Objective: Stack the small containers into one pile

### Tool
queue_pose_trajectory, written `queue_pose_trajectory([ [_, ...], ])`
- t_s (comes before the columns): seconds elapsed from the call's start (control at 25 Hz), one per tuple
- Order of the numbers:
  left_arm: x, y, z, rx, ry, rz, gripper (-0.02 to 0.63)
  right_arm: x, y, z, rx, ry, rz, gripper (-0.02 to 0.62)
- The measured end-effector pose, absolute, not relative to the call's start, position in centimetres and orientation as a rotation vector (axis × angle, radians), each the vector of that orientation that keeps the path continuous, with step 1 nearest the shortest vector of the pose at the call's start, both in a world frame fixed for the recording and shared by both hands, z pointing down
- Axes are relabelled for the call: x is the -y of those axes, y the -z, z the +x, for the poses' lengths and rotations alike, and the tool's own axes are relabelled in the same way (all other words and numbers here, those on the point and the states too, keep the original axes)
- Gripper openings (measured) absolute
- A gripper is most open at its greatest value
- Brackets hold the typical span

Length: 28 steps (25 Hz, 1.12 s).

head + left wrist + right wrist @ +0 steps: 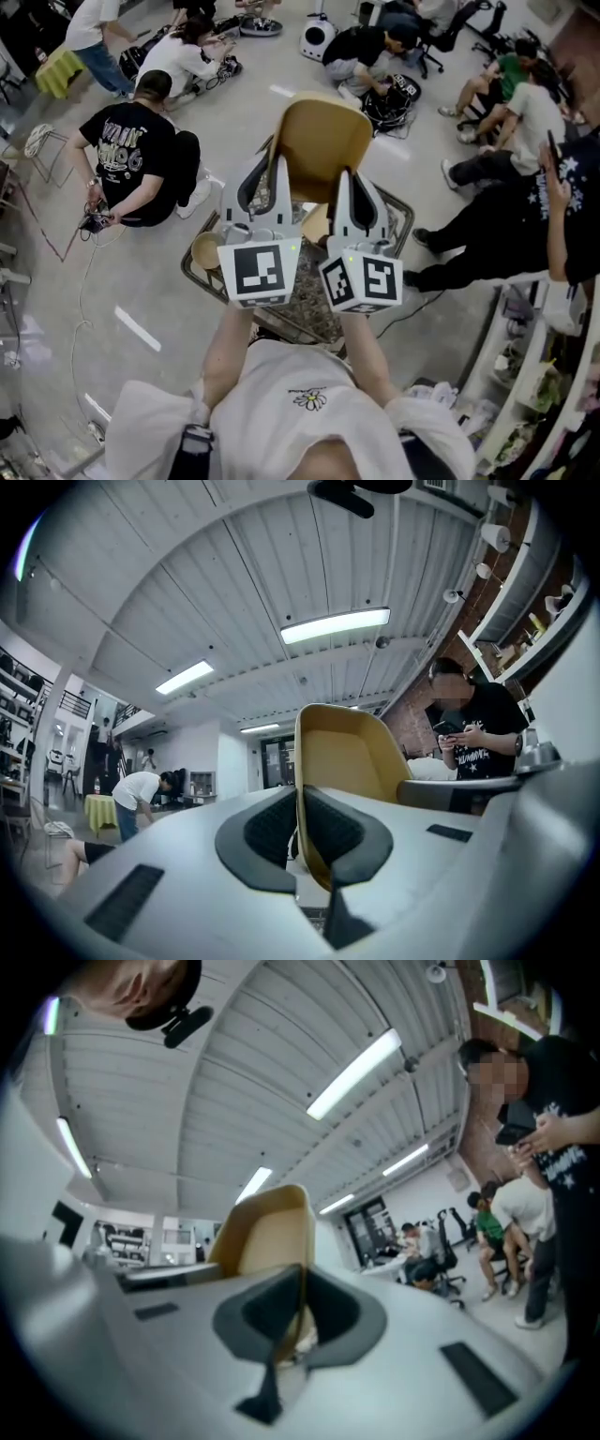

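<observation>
My left gripper (pixel 272 173) and right gripper (pixel 361 187) are both clamped on the same tan container (pixel 323 141). Each one pinches a thin side wall, one on either edge, and the container stands up ahead of both sets of jaws, in the air above the table (pixel 314 295). In the left gripper view the wall (pixel 347 761) runs straight between the pads of the left gripper (pixel 302 832). The right gripper view shows the same on the right gripper (pixel 300 1307), with the container (pixel 267 1232) rising beyond it.

I judge it light and thin-walled, probably plastic. It should be stiff enough to hold its shape but liable to flex or slip if I squeeze only the lip. The side walls near the rim look like the sensible hold, with even pressure from both sides so it does not twist.

Below the left gripper a small round bowl (pixel 206 249) sits on the table, and another pale container (pixel 316 223) shows between the two grippers. People sit on the floor (pixel 136 150) well beyond the table, clear of my reach. Nothing stands between the held container and the ones below.
</observation>
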<state>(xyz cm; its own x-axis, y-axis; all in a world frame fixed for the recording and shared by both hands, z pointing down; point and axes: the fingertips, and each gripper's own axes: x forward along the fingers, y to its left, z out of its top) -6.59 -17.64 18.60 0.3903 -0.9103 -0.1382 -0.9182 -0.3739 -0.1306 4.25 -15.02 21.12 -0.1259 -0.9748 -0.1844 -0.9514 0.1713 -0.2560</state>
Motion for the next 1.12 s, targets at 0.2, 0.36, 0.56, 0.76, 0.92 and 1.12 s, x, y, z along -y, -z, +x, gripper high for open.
queue_pose_trajectory([
  [0.2,17.1,-18.3,-5.4,-1.614,-0.057,-2.481,0.041,14.2,-20.6,5.3,-2.113,0.085,-1.862,0.043],
  [0.36,17.2,-18.2,-4.4,-1.603,-0.055,-2.499,0.041,14.2,-20.5,6.2,-2.101,0.079,-1.873,0.043],
  [0.56,18.4,-19.2,-1.1,-1.452,0.109,-2.539,0.041,15.0,-22.5,9.1,-2.015,0.287,-1.864,0.043],
  [0.76,20.7,-22.8,3.6,-1.241,0.284,-2.654,0.041,16.1,-27.0,12.8,-1.902,0.498,-1.972,0.043],
  [0.92,22.6,-29.0,5.9,-1.162,0.471,-2.75,0.041,16.7,-32.9,14.5,-1.816,0.705,-2.072,0.043],
  [1.12,23.7,-38.0,7.6,-1.098,0.721,-2.824,0.044,17.0,-41.0,15.6,-1.749,0.993,-2.144,0.043],
])
